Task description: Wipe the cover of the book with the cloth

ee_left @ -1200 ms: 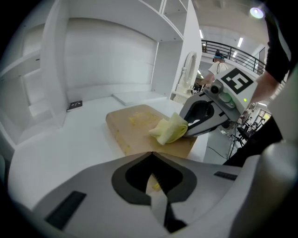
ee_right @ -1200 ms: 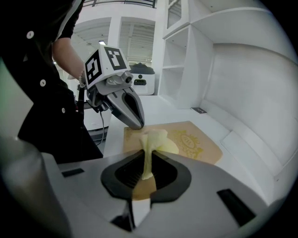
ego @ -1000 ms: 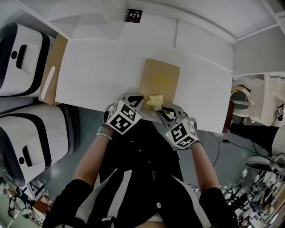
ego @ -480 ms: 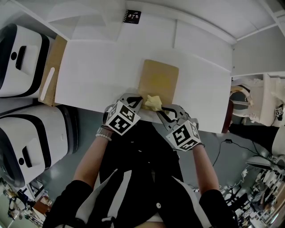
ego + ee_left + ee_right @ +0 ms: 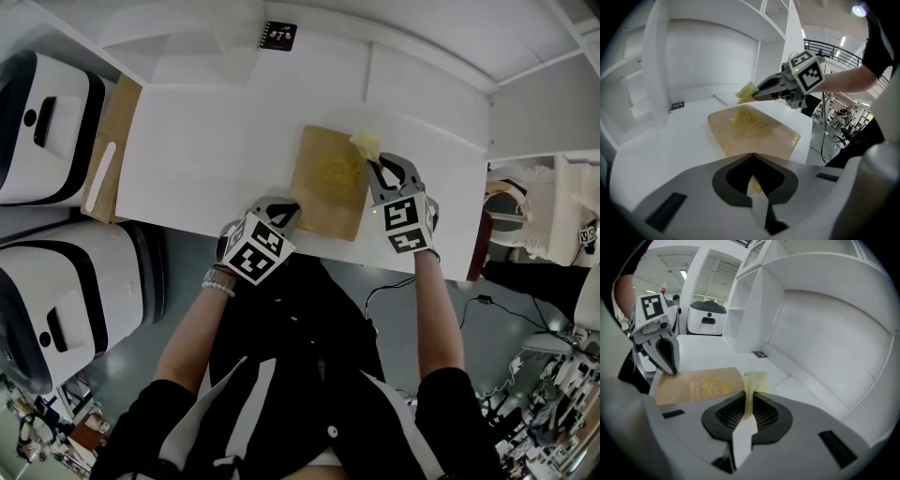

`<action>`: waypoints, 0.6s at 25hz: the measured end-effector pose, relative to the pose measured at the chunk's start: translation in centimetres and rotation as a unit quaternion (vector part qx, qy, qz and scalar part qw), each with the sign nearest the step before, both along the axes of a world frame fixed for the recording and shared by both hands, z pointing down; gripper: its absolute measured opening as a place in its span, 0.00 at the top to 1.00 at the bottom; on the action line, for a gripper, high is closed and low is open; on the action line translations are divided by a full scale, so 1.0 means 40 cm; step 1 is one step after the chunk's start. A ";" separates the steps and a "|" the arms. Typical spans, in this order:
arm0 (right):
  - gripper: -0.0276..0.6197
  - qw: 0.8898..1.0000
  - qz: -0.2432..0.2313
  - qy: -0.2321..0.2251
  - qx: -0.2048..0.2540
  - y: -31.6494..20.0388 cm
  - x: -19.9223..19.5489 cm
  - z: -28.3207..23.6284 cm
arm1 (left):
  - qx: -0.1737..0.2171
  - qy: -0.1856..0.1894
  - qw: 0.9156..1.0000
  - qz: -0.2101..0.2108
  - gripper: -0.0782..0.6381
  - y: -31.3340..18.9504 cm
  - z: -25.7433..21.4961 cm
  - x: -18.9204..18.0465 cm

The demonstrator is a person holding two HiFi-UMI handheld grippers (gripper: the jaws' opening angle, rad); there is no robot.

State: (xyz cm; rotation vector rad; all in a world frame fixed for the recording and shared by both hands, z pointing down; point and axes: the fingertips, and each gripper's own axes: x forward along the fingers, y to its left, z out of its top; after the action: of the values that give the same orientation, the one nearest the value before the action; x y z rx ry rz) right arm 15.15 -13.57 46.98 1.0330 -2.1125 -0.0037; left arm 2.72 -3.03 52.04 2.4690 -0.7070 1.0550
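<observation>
Our right claw, clamped on the cloth, has swept from the near edge of the book to its far right corner. We judge one stroke done. Our left claw, closed, rests at the near left corner.

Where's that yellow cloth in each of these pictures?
Head view: cloth at the book's far right corner, held by the right hand-held gripper.
Left gripper view: upper centre, above the book's far edge.
Right gripper view: centre, pinched between the jaws.
Shared landmark: the brown book.
</observation>
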 end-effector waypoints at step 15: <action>0.90 0.992 0.101 -0.040 -0.059 0.008 0.050 0.097 | -0.004 0.005 1.000 0.001 0.89 0.000 -0.001 0.004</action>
State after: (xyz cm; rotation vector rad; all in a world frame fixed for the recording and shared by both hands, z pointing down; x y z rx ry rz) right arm 17.14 -13.24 50.88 1.1881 -2.0432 0.2631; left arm 2.88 -3.02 51.99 2.4677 -0.6968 1.0435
